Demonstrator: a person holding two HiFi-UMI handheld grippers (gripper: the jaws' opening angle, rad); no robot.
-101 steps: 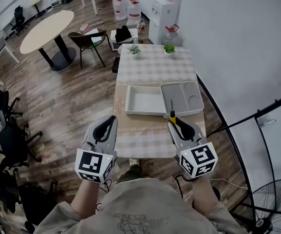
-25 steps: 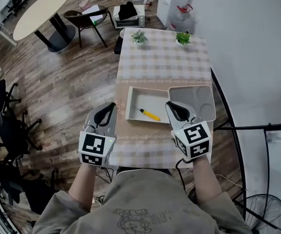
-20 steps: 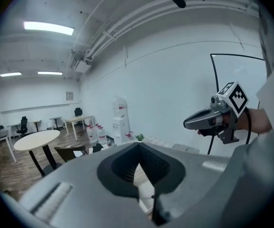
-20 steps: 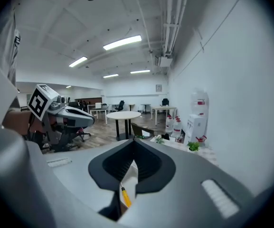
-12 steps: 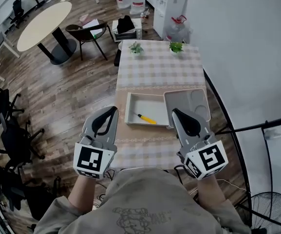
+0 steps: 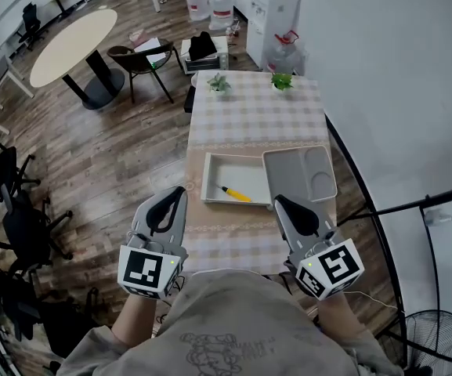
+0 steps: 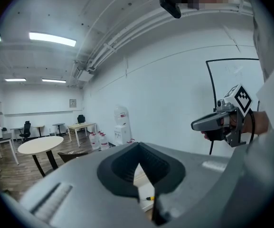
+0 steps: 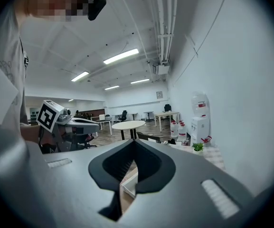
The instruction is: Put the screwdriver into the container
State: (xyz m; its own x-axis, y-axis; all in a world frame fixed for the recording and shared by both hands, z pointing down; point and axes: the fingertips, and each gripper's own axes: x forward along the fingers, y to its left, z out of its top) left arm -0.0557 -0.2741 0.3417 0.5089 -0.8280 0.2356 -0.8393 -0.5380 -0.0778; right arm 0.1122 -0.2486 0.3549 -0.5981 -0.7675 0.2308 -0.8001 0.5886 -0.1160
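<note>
Yellow-handled screwdriver (image 6: 236, 194) lies flat in the white container (image 6: 224, 171), diag. across its floor, nr the front wall. Grey tray (image 6: 300, 172) sits just beside the container on its R side; edges touching or overlapping, can't tell which. L tongs (image 6: 180, 190) and R tongs (image 6: 279, 200) are both closed, tips together, nothing btw them. Both are held at the near end of the surface (image 6: 249, 116), the L by its front-left edge, the R just short of the tray's near edge. 2 small potted plants (image 6: 218, 82) stand at the far edge.
</note>
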